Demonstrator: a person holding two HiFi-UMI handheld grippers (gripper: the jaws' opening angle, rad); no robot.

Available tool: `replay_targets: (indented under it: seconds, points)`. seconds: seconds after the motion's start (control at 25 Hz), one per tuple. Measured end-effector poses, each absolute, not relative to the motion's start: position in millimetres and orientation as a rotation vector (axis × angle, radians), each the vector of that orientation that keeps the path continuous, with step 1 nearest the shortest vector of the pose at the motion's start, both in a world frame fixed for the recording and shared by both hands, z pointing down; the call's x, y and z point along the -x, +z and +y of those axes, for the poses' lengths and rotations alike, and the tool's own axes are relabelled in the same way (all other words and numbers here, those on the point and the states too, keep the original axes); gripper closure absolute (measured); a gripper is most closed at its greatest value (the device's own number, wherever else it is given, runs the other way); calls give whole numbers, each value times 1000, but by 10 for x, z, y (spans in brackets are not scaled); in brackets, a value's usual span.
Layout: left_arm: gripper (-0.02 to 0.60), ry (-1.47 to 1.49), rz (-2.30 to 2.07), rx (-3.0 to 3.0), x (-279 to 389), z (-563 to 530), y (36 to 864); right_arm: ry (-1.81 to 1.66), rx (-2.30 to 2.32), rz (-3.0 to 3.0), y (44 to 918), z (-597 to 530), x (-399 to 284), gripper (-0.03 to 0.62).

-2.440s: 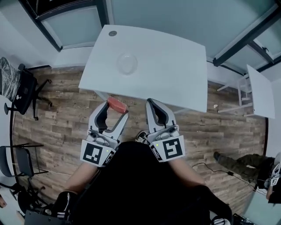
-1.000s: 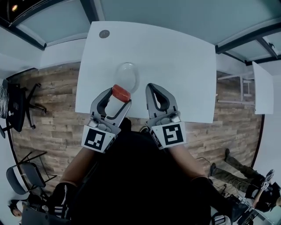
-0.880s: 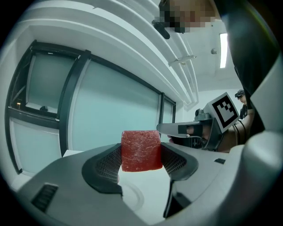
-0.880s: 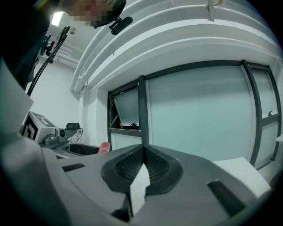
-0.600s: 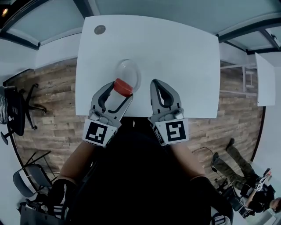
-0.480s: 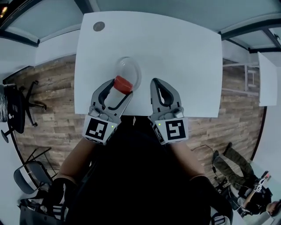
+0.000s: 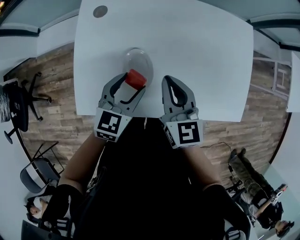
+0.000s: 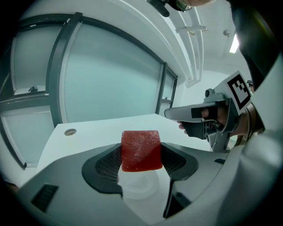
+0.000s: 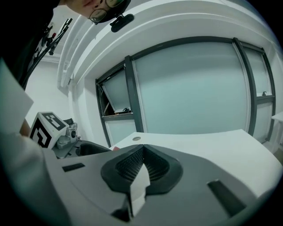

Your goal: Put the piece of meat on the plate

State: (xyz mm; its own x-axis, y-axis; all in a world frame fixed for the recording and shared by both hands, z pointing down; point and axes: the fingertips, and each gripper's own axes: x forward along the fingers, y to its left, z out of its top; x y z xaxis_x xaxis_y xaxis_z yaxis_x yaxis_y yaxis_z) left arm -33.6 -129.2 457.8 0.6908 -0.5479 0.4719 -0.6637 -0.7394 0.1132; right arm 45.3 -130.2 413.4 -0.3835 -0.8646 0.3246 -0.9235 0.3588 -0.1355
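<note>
A red cube of meat is clamped between the jaws of my left gripper, which is shut on it. In the head view it hangs over the near rim of a clear glass plate on the white table. The plate shows below the meat in the left gripper view as a pale disc. My right gripper is shut with nothing in it, held just right of the left one above the table's near edge.
A round grey cable cap sits in the table's far left corner. Wooden floor with black office chairs lies to the left. Glass partition walls stand behind the table. A second white table is at the right edge.
Both grippers have moved forward from the floor side over the table. The meat, still gripped, now hangs at the plate's near rim instead of short of the table.
</note>
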Motion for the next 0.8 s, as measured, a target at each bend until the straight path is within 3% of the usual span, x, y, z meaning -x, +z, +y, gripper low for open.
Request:
replay_targets:
  seconds: [0.8]
  points:
    - [304, 1071, -820, -2422, 214, -1482, 5523, 661, -1535, -2368, 4953, -1584, -498, 591]
